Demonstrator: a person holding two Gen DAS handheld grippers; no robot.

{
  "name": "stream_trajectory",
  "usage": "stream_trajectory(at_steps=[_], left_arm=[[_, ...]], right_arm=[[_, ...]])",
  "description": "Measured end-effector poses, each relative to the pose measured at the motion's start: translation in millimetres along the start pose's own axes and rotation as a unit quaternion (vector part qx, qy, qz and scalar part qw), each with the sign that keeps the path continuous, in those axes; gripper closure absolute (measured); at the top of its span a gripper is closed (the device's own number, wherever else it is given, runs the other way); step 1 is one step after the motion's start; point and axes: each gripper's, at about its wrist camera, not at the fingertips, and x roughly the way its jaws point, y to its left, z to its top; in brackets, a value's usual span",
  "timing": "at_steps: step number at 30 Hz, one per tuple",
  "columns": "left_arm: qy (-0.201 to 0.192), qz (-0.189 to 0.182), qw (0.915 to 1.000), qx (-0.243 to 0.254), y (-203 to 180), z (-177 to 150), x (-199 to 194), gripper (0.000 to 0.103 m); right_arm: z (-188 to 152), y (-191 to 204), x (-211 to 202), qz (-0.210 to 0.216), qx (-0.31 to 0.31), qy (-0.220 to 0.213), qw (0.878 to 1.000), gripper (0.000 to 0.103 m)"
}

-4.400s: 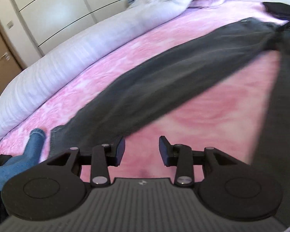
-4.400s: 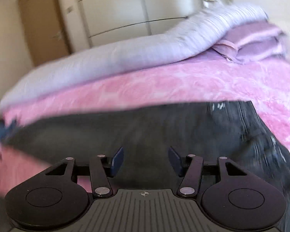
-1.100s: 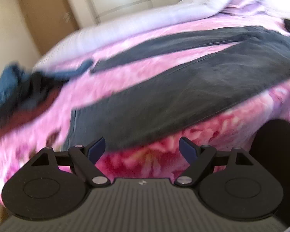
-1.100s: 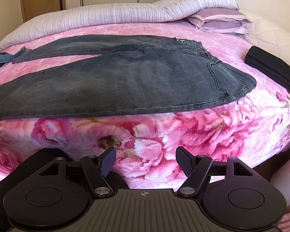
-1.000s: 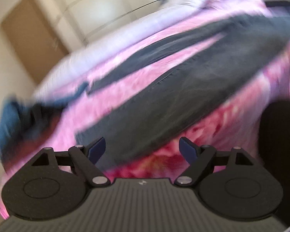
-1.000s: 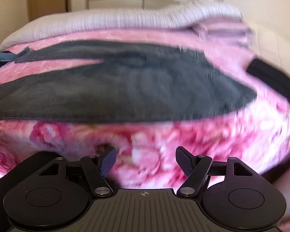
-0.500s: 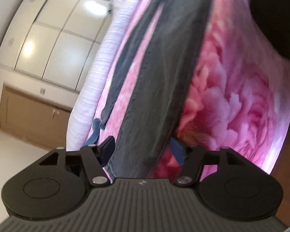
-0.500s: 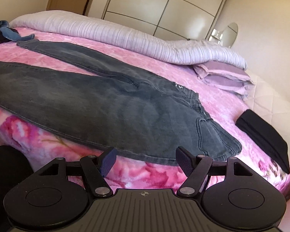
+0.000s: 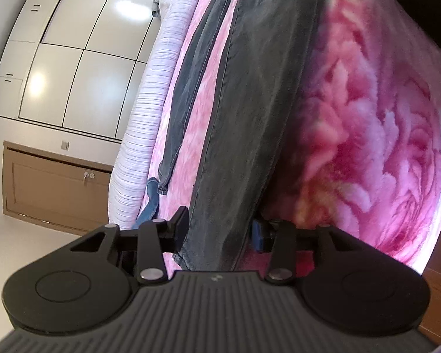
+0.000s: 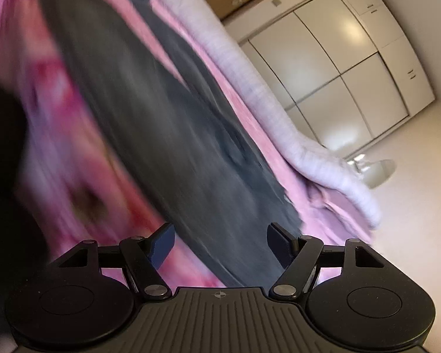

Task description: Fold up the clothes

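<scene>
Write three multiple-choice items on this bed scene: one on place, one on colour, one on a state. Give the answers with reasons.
1. Where does the jeans leg end lie?
A. on the floor
B. between the left tool's fingers
C. on the striped duvet

2. What colour is the blanket under the jeans?
A. pink floral
B. plain green
C. white

3. How does the right tool stand?
A. clamped on a pillow
B. shut with nothing in it
C. open, the jeans edge between its fingers

Answers:
1 B: the hem sits between the fingers, whose jaws are closing.
2 A: large pink blooms show beside the denim.
3 C: its fingers are wide apart around the dark cloth, though the view is blurred.
</scene>
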Motion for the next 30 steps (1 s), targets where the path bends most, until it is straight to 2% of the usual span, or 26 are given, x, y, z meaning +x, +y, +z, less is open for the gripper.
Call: stream_trajectory(at_steps=[7,9,11,12,13,15,16,17,18,20,25,28,30], left_arm=[[0.021,-0.001,0.9989,-0.042,16.8,9.7,14.1,0.063],[0.028,0.003,0.9985,-0.046,18.0,13.4,17.3,0.063],[0.035,0.006,0.998,-0.052,19.3,16.2,21.9,0.064],[0.037,0.004,0.9976,-0.059,20.8,16.8,24.0,0.067],[0.04,0.002,0.9971,-0.066,22.3,17.3,26.1,0.078],[0.044,-0.005,0.9968,-0.067,23.7,17.5,29.8,0.094],[0.048,-0.005,0.996,-0.075,26.8,18.5,30.3,0.096],[0.052,-0.005,0.9951,-0.083,29.9,19.5,30.8,0.097],[0.057,-0.005,0.9942,-0.092,33.0,20.6,31.4,0.098],[0.057,0.006,0.9926,-0.107,43.2,22.0,20.7,0.099],[0.054,0.039,0.9892,-0.131,82.1,28.3,-1.9,0.099],[0.052,0.034,0.9878,-0.143,104.3,31.9,-8.3,0.099],[0.052,0.026,0.9892,-0.134,120.5,35.9,-10.7,0.098]], right_arm=[[-67.6,-44.8,55.7,-0.052,-0.037,0.052,0.997,0.032],[-80.3,-53.9,73.0,-0.053,-0.062,0.057,0.995,0.032],[-93.0,-56.3,85.2,-0.061,-0.1,0.043,0.992,0.032],[-98.5,-56.1,91.7,-0.065,-0.121,0.034,0.99,0.033],[-101.3,-57.7,95.8,-0.067,-0.131,0.026,0.989,0.034],[-104.4,-63.0,102.6,-0.067,-0.14,0.013,0.988,0.039],[-106.1,-66.2,105.5,-0.064,-0.141,0.017,0.988,0.044],[-108.2,-69.3,108.1,-0.059,-0.141,0.022,0.988,0.066],[-109.5,-69.8,109.6,-0.054,-0.143,0.033,0.988,0.098],[-109.3,-73.6,110.5,-0.044,-0.134,0.045,0.989,0.098],[-90.8,-102.9,98.7,-0.065,-0.112,0.029,0.991,0.099],[-80.2,-122.7,96.1,-0.064,-0.119,0.031,0.99,0.099],[-70.5,-132.7,95.6,-0.059,-0.126,0.036,0.99,0.099]])
